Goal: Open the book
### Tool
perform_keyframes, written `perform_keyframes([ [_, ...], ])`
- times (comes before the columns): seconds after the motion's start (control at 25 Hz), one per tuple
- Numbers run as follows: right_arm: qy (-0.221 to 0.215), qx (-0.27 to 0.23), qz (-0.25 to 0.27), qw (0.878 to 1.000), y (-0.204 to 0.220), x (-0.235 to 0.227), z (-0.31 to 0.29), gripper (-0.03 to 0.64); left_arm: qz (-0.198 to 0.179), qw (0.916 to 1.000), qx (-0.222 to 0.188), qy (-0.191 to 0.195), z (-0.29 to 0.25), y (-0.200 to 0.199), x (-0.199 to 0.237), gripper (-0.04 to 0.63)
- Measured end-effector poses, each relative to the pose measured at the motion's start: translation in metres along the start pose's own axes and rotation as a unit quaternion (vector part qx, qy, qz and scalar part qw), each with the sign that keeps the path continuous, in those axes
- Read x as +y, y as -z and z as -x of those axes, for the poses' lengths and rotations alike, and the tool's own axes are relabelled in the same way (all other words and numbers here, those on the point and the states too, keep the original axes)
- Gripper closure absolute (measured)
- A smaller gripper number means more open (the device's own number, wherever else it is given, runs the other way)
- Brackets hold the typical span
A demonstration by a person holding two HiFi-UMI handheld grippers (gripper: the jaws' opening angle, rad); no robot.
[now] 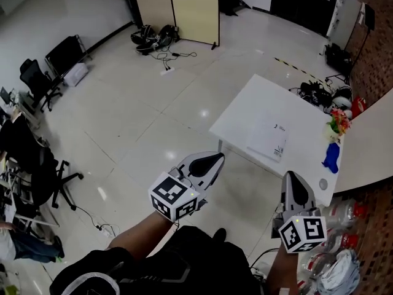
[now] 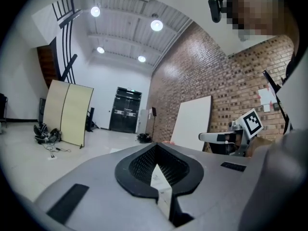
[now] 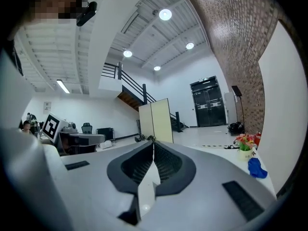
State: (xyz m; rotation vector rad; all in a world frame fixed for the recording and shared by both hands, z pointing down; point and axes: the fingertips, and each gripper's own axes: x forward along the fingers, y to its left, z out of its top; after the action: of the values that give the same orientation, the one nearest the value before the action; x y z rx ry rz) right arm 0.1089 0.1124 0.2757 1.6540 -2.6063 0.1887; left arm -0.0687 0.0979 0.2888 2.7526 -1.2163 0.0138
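Note:
A white book (image 1: 268, 139) lies closed on the white table (image 1: 245, 112), seen in the head view only. My left gripper (image 1: 216, 158) is held out level short of the table's near corner, its jaws together with nothing between them (image 2: 155, 144). My right gripper (image 1: 293, 176) hovers by the table's near right end, also shut and empty (image 3: 153, 139). Neither gripper touches the book or the table. Each gripper view shows the other gripper off to the side.
A pot of flowers (image 1: 337, 125), a blue object (image 1: 331, 157) and a small round thing (image 1: 323, 184) stand at the table's right end. A pale curved counter (image 1: 368, 146) and brick wall lie to the right. Office chairs (image 1: 37, 82) stand at the left, with floor cables (image 1: 166, 57) and a folding screen (image 1: 184, 8) beyond.

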Motion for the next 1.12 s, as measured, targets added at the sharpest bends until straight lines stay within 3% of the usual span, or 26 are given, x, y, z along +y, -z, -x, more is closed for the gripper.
perform_keyframes([
  [0.12,0.000,0.004,0.005,1.000,-0.003,-0.027,-0.025,0.617,0.016,0.9998,-0.002,-0.010,-0.030,-0.006,0.013,0.600],
  [0.36,0.003,0.008,0.001,1.000,-0.004,-0.062,-0.079,0.615,0.000,0.9999,0.011,-0.007,-0.084,-0.006,0.050,0.600],
  [0.8,0.054,0.017,-0.003,0.998,-0.015,-0.094,-0.210,0.615,0.018,0.9980,0.012,0.060,-0.184,-0.012,0.156,0.600],
  [1.12,0.056,0.053,0.002,0.997,-0.005,-0.111,-0.262,0.615,0.026,0.9952,0.034,0.088,-0.229,0.005,0.186,0.600],
])
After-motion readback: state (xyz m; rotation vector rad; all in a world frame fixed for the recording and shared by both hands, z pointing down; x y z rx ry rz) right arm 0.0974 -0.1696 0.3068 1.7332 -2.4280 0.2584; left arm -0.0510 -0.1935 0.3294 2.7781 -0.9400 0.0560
